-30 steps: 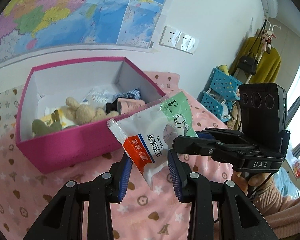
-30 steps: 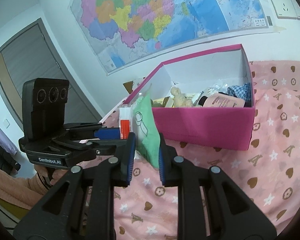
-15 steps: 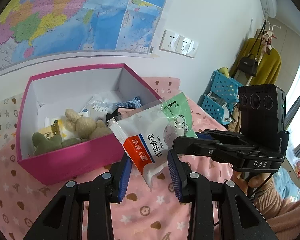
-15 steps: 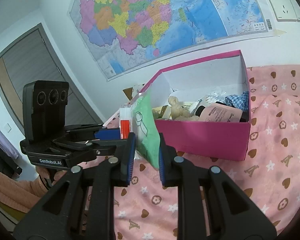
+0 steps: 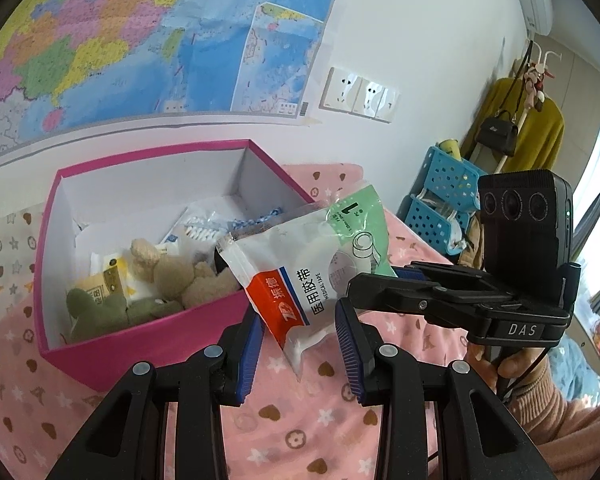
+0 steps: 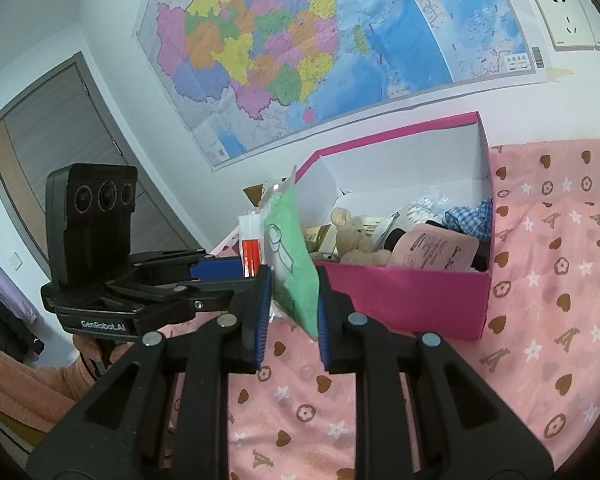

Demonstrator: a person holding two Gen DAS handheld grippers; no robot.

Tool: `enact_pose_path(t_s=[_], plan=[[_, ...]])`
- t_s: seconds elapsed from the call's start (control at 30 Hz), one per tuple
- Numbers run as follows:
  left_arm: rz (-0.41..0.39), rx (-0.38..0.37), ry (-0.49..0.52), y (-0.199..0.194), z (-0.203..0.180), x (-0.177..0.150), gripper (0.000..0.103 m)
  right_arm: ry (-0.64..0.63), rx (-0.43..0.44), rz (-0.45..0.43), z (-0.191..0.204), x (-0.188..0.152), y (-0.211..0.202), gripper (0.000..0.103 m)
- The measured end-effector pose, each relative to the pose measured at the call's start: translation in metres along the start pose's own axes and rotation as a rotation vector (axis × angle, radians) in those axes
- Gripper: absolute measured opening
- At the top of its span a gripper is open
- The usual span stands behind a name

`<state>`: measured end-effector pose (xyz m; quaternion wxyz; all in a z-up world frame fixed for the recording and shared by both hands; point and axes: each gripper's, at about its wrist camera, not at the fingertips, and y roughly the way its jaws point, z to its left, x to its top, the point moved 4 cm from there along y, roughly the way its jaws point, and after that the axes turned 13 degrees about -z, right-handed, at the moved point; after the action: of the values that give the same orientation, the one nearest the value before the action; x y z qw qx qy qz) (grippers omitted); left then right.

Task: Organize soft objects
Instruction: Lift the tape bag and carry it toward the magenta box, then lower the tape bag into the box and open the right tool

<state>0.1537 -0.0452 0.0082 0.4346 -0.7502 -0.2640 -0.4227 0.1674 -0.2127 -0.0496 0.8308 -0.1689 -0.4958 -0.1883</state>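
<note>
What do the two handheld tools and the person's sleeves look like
Both tools, the left tool and the right tool, have black plastic frames with silver rivets and ribbed blue pads. Each carries a black three-lens camera block; the left is marked GenRobot.AI, the right DAS. A thin black cable hangs below the right one. The sleeves are peach-pink knit.

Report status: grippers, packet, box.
Left gripper and right gripper both shut on medical tape packet, held above the bedspread. Pink box open, part filled. Nothing blocking.

A home bedroom — patterned pink bedsheet (image 5: 308, 432), wall map (image 6: 300, 40), clothes rack (image 5: 536, 92) with hanging sweater.
</note>
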Motion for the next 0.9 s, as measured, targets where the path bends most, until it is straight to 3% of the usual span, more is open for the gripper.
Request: enact_pose_path(t_s=[0.9], plan=[[-0.011,0.026,0.007,0.011,0.012,0.015,0.036,0.0,-0.004,0.0,-0.005,0.01,0.01,0.023]])
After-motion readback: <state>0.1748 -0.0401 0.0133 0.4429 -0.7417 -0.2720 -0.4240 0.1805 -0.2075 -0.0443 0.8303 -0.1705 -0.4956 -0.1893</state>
